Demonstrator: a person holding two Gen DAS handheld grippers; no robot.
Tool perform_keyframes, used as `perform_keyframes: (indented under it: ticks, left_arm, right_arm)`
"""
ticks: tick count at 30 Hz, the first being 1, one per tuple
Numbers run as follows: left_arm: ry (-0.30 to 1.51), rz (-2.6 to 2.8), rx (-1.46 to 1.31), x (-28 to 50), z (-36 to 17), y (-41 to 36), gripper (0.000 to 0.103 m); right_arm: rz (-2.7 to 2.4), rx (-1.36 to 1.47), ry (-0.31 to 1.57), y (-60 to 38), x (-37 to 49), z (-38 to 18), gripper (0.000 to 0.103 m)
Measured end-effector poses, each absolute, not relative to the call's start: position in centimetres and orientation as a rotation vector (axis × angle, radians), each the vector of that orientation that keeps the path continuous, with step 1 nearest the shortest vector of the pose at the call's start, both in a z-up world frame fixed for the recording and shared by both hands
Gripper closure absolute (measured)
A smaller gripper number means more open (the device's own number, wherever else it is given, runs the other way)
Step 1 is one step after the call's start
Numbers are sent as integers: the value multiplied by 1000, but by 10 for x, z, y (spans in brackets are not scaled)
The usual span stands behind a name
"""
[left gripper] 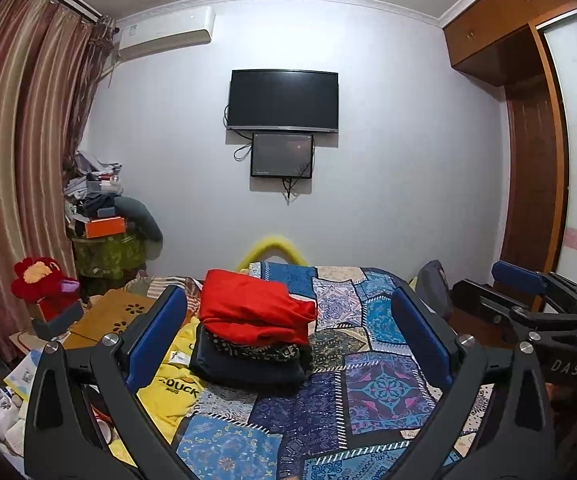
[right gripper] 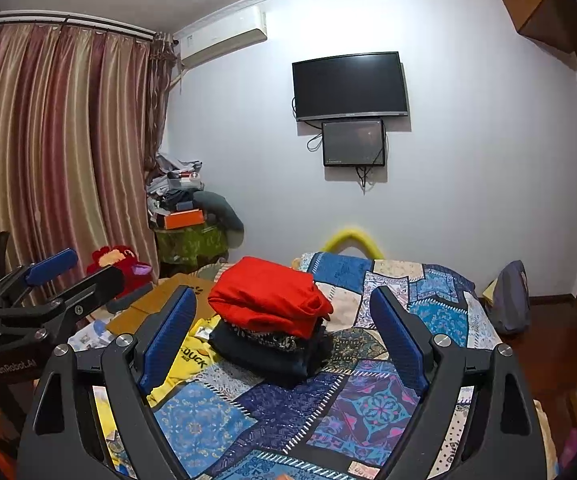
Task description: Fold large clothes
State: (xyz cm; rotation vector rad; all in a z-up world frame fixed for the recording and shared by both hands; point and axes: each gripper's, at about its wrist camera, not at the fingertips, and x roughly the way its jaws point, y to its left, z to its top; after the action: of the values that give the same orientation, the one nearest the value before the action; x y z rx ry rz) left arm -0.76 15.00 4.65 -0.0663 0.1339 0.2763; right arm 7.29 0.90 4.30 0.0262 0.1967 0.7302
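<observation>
meanwhile, i hold both tongs, left (left gripper: pixel 288 332) and right (right gripper: pixel 284 330), wide and empty above the bed (left gripper: pixel 384 384); folded stack (left gripper: pixel 254 332) beside yellow shirt (left gripper: pixel 174 390) could topple if nudged.

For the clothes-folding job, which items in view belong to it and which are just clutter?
Job:
folded red garment atop the stack
dark navy folded clothes beneath it
yellow printed T-shirt, unfolded beside the stack
left tongs and right tongs, both open, empty

Lying about:
red plush toy
orange box
wall-mounted black television
patchwork blue bedspread
</observation>
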Motion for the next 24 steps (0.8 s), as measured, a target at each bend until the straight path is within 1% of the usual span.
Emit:
perform_keyframes:
  ticks: [24]
  left_arm:
    - [142, 283, -73, -5, 43, 150, 1]
  right_arm:
    - [724, 53, 216, 7, 81, 39, 16]
